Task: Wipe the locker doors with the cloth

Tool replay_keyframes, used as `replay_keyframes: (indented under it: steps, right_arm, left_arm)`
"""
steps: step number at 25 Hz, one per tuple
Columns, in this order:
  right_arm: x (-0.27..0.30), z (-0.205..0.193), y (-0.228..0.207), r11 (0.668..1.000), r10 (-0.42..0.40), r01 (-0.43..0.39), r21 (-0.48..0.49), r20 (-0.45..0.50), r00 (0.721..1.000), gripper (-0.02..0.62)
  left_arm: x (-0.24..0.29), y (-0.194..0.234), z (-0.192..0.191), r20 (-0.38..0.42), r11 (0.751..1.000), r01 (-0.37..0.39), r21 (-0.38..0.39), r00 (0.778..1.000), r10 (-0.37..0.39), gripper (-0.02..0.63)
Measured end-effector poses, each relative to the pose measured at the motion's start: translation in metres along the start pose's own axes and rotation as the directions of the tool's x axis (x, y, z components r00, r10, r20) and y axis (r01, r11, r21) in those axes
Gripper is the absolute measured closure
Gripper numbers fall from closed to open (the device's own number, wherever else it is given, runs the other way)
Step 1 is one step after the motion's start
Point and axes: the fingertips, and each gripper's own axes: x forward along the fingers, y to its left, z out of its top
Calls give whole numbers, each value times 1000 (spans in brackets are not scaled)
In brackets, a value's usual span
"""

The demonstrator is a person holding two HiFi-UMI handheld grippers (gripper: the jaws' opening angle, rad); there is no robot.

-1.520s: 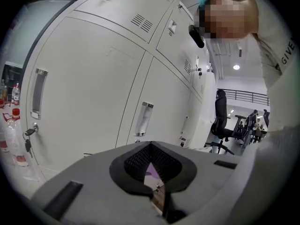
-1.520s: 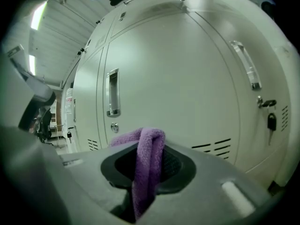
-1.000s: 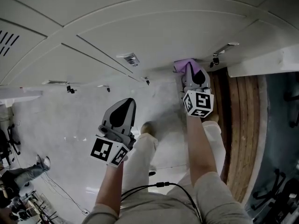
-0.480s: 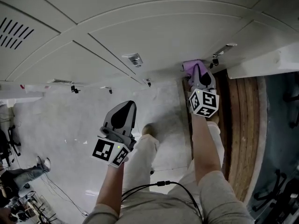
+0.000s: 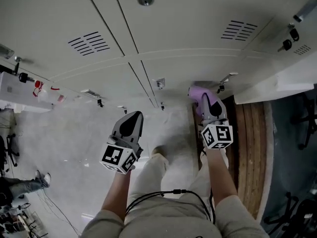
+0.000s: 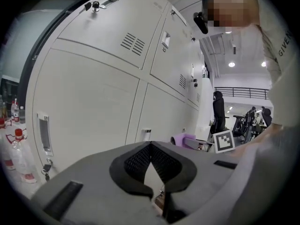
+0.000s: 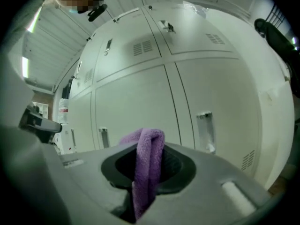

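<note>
Near the locker doors (image 5: 198,29), right gripper (image 7: 149,170) pinching cloth (image 7: 151,144) (lengthwise along jaws, fold doorward), left gripper (image 6: 151,148) jaws together.

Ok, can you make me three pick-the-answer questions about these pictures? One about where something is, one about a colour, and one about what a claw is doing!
1. Where is the cloth?
A) in the right claw
B) on the floor
C) draped over a locker handle

2. What colour is the cloth?
A) green
B) purple
C) yellow

3. How is the left claw?
A) wide open
B) shut on a bottle
C) shut with nothing in it

Answers:
1 A, the right gripper view shows it pinched between the jaws.
2 B, it looks purple in every view.
3 C, its tips meet and nothing sits between them.
</note>
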Motion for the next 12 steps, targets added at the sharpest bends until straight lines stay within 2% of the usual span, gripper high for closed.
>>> replay_keyframes:
  steps: [6,12]
  right_arm:
    - [-32,66,52,996,81,-80,-40,10,997,538]
    - [-59,94,96,985,131,-137,-108,-60,990,538]
  left_arm:
    - [-28,7,57,65,999,-33,7,997,33,607]
    - [-55,2,99,97,999,-30,20,995,28,607]
